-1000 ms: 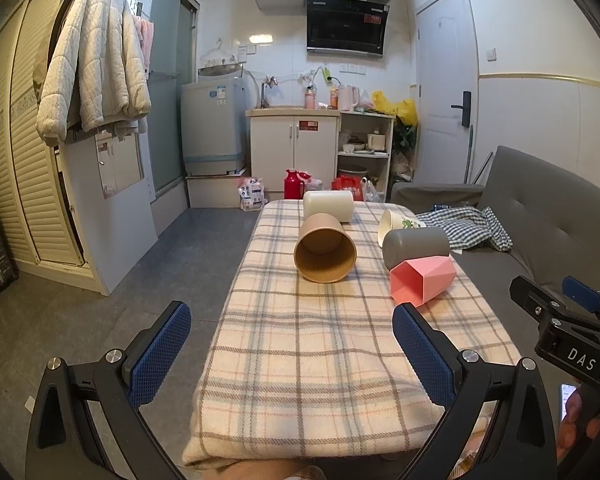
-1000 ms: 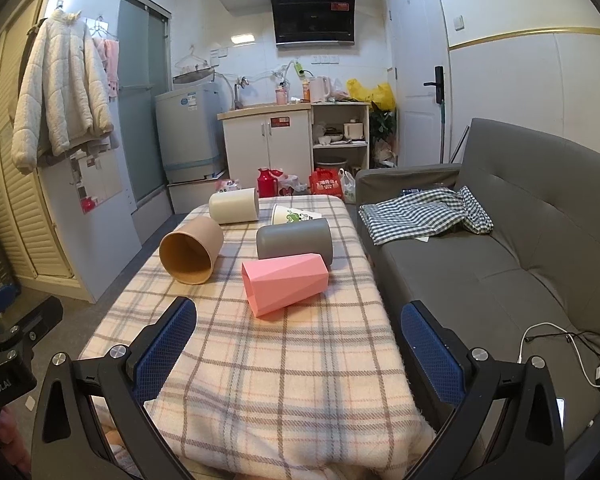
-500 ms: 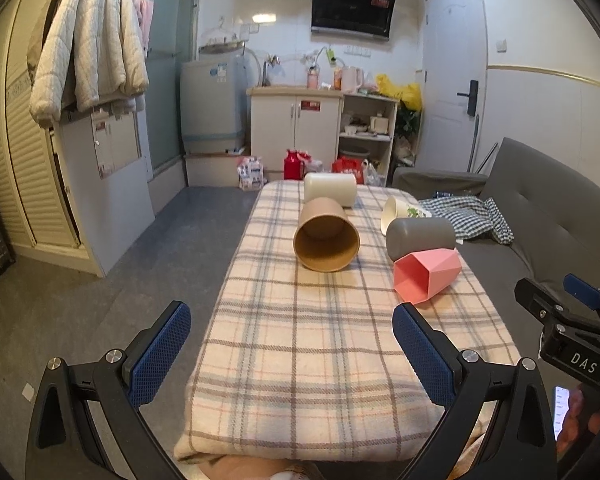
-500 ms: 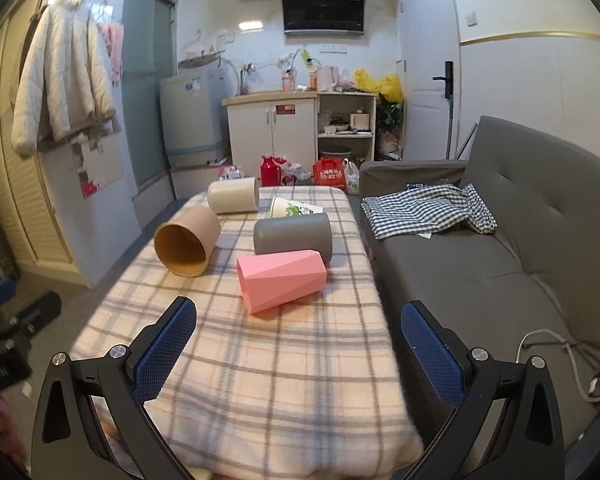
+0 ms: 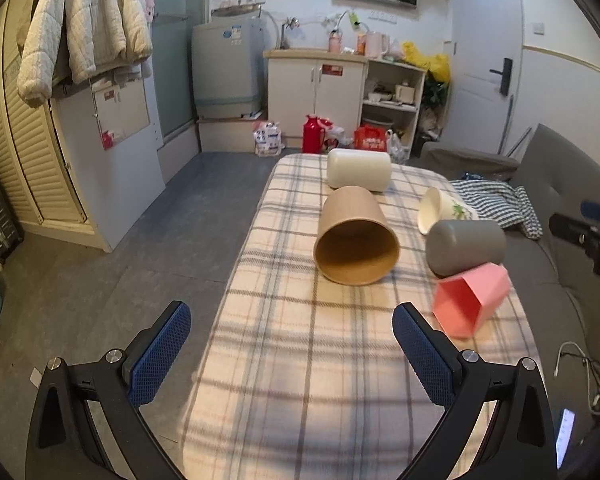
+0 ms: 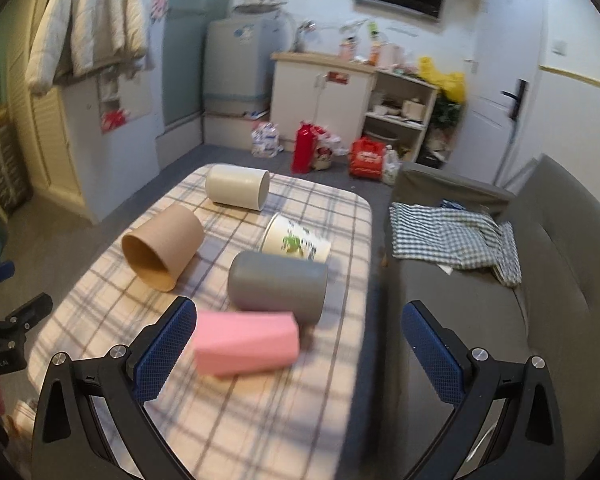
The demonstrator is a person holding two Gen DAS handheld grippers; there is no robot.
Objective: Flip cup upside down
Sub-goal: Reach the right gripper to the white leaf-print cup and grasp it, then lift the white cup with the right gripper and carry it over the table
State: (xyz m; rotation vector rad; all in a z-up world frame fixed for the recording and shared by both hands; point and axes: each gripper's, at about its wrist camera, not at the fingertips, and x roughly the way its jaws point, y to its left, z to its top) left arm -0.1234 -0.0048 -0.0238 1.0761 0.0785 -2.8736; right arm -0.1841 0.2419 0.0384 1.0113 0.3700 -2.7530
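Note:
Several cups lie on their sides on a plaid-covered table (image 5: 300,360): a brown cup (image 5: 356,240) (image 6: 164,246) with its mouth toward me, a cream cup (image 5: 359,169) (image 6: 237,186), a white printed cup (image 5: 440,210) (image 6: 296,240), a grey cup (image 5: 466,246) (image 6: 278,286) and a pink faceted cup (image 5: 472,298) (image 6: 246,342). My left gripper (image 5: 288,344) is open and empty, short of the brown cup. My right gripper (image 6: 300,340) is open and empty, its left finger beside the pink cup.
A grey sofa (image 6: 500,320) with a checked cloth (image 6: 456,236) stands right of the table. Bare floor (image 5: 120,260) lies to the left. Cabinets, a washing machine and bags (image 5: 312,136) stand at the far wall. A cable (image 5: 580,364) lies on the sofa.
Both grippers have moved forward over the table toward the cups. The right one has come close to the pink cup. The cups have not moved.

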